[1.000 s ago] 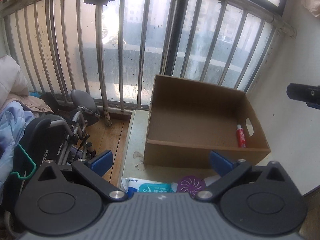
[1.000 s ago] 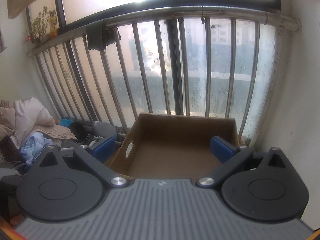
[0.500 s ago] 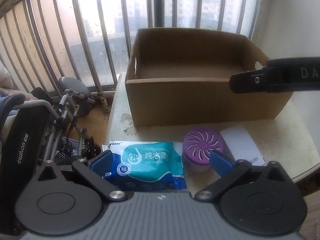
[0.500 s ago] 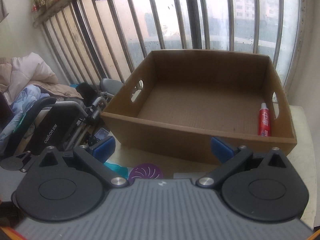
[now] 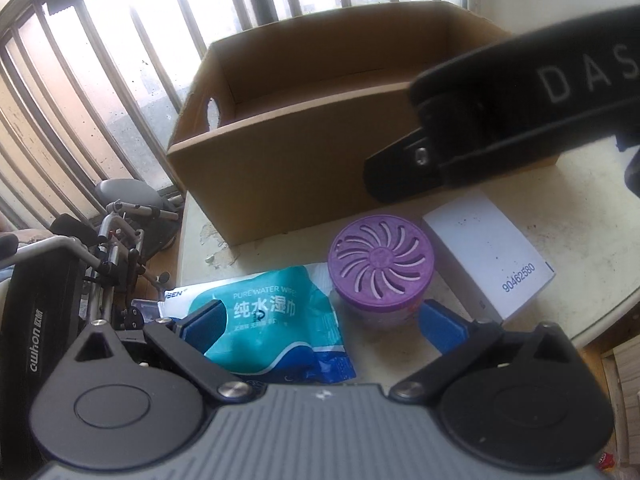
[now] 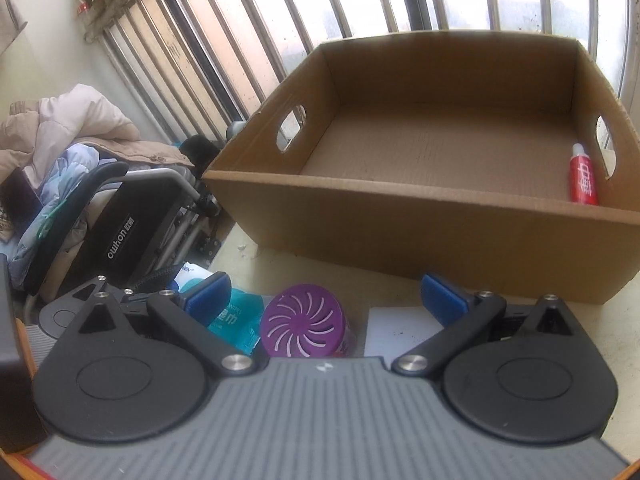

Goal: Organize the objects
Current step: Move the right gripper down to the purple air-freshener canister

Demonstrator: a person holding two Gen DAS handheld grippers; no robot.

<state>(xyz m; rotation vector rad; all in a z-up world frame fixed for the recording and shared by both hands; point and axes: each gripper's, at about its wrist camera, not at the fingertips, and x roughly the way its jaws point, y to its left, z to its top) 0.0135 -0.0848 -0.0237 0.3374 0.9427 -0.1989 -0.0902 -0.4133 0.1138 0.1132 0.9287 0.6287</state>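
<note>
Both grippers, left [image 5: 320,322] and right [image 6: 326,298], hover with jaws apart over a wipes pack [image 5: 272,320], purple air freshener [image 5: 381,266] and white box [image 5: 486,254] on the table [image 5: 580,184]. Behind, a cardboard box [image 6: 400,224] holds a red tube [image 6: 583,178].

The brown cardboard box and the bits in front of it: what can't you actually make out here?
- Brown cardboard box, left wrist view: its floor is hidden by the near wall.
- Red tube, right wrist view: label too small to read.
- White carton, right wrist view: mostly behind the right gripper.
- Teal wet-wipes pack, left wrist view: lower edge covered by the left gripper.
</note>
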